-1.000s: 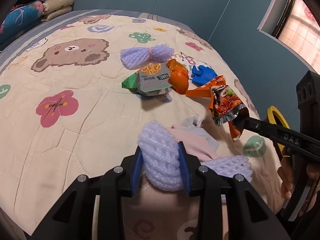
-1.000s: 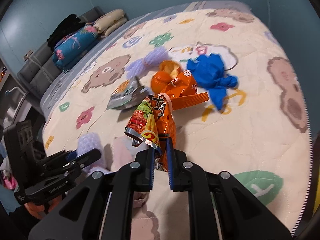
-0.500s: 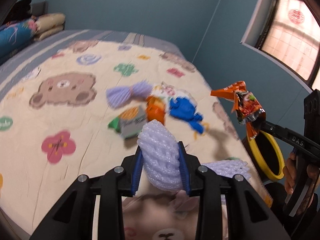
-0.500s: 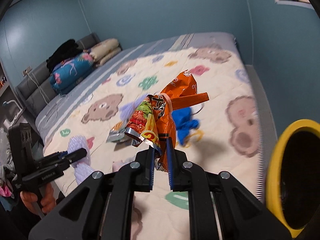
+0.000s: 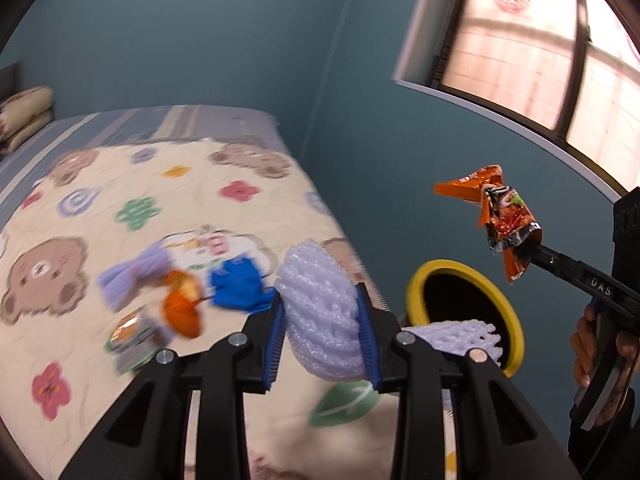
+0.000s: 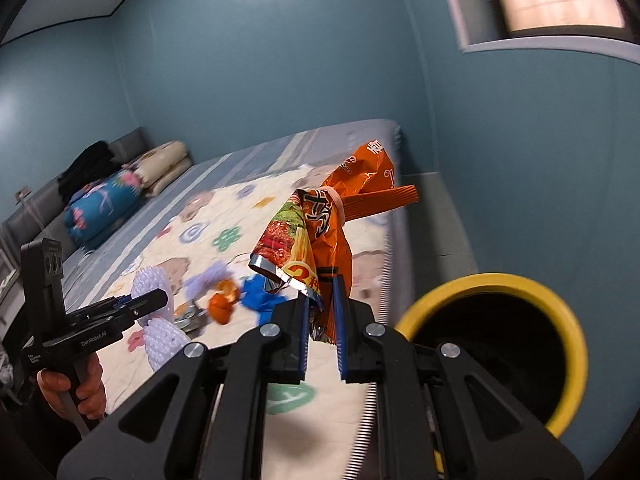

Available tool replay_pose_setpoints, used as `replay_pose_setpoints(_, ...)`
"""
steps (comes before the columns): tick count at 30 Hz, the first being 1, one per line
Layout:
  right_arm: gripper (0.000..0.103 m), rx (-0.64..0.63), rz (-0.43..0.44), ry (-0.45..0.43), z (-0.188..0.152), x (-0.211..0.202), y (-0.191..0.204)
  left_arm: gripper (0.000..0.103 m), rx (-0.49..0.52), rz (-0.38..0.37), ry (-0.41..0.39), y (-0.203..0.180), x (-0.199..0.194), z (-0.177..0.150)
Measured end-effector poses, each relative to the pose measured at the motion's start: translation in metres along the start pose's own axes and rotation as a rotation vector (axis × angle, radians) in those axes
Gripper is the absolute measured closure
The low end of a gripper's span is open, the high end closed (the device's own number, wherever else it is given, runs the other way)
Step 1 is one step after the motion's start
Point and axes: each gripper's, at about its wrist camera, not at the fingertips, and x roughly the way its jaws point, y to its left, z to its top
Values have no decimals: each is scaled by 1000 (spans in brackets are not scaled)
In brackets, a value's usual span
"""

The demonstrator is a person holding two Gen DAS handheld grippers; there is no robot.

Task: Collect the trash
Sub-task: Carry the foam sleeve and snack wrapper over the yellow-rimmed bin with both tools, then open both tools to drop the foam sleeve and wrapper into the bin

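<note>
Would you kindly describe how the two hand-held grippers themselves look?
Both are matte black plastic with silver screws and blue ribbed pads. The left hand-held gripper carries white "GenRobot.AI" lettering on its side; the right hand-held gripper shows "DAS". Each has a pistol-style handle with a pale trigger.

Trash I carried, trash I left

I held a purple foam net (image 5: 324,312) and an orange noodle wrapper (image 6: 320,236) near the yellow-rimmed bin (image 6: 496,280); more wrappers (image 5: 180,312) lay on the bed at left.
</note>
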Motion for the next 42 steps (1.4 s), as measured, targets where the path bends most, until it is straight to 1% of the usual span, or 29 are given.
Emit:
replay_pose_setpoints(6,92,39,-92,-29,2,-23,-43,72,83,-79,26,-56,32,9)
replay_pose_setpoints(10,92,83,-138,-37,1,-31,-73,72,135,-109,42,-87,52,11)
replay_pose_setpoints(14,92,118,-171,-29,-4,-31,-100,72,156,-134,67,-109,76,13)
replay_pose_setpoints(20,92,179,-193,-9,-12,-22,-131,72,168,-160,110,-140,111,11)
replay_pose_setpoints(23,92,203,-196,8,-17,-16,-141,72,181,-171,132,-155,128,5)
replay_pose_setpoints(28,91,235,-207,18,-23,-9,-151,71,187,-186,178,-170,150,-8)
replay_pose_setpoints(31,91,253,-217,24,-27,-6,-158,69,180,-190,205,-174,162,-15)
replay_pose_setpoints(32,91,259,-221,27,-27,-5,-159,66,177,-192,209,-175,164,-16)
replay_pose_setpoints(34,91,270,-223,28,-29,-3,-161,64,173,-192,218,-176,169,-18)
replay_pose_setpoints(37,89,277,-236,33,-28,1,-165,57,162,-195,227,-177,170,-20)
replay_pose_setpoints(38,83,279,-244,33,-28,1,-166,54,154,-196,231,-176,171,-20)
replay_pose_setpoints(39,79,283,-250,33,-28,2,-168,51,148,-195,234,-176,171,-20)
replay_pose_setpoints(40,73,288,-251,32,-27,2,-169,50,141,-194,235,-174,172,-20)
replay_pose_setpoints(42,71,294,-251,35,-27,3,-171,46,131,-191,234,-171,170,-20)
